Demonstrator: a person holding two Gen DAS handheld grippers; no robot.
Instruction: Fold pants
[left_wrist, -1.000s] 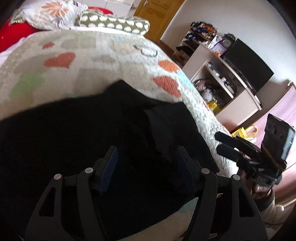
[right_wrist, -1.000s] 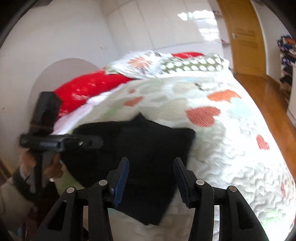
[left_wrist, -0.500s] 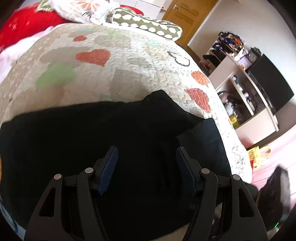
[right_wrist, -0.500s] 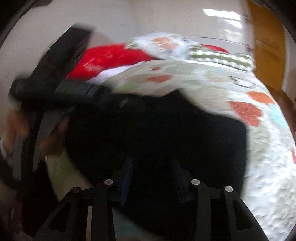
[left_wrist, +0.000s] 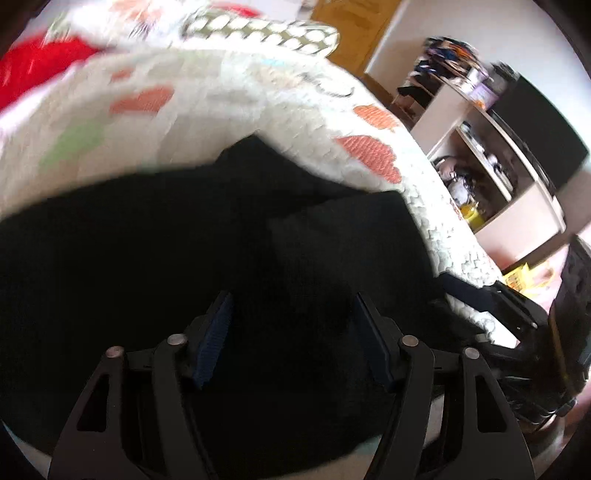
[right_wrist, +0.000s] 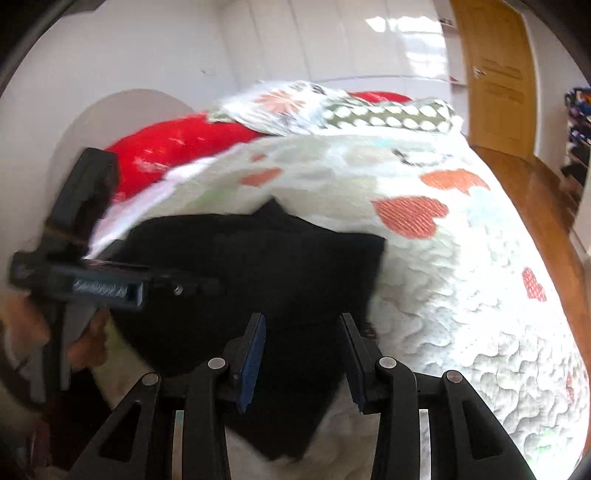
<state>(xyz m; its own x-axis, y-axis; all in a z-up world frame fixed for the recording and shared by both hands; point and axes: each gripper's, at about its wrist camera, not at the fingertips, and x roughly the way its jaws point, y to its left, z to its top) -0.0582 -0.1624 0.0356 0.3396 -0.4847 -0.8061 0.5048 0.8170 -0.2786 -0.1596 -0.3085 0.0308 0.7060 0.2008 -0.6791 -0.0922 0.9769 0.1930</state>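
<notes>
Black pants (left_wrist: 147, 240) lie folded on the heart-patterned quilt (left_wrist: 229, 110) near the bed's front edge. My left gripper (left_wrist: 291, 299) hovers over their middle, its jaws closing; the blue pads stand apart and dark cloth shows below them, with no visible pinch. My right gripper (right_wrist: 303, 319) hangs over the pants (right_wrist: 277, 258) at their near right corner, pads apart and nothing pressed between them. In the right wrist view the left gripper (right_wrist: 110, 288) reaches in from the left at the pants' edge. In the left wrist view the right gripper (left_wrist: 480, 295) sits at the pants' right edge.
Pillows (right_wrist: 332, 107) and a red blanket (right_wrist: 177, 140) lie at the head of the bed. A shelf unit (left_wrist: 491, 158) with a dark screen stands to the right of the bed. A wooden door (right_wrist: 495, 74) and wood floor (right_wrist: 535, 206) lie beyond the quilt's far right side.
The right wrist view has pulled back from the pants, and the left gripper now sits lower at its left. The right gripper is back in the left wrist view. Both views are motion-blurred.
</notes>
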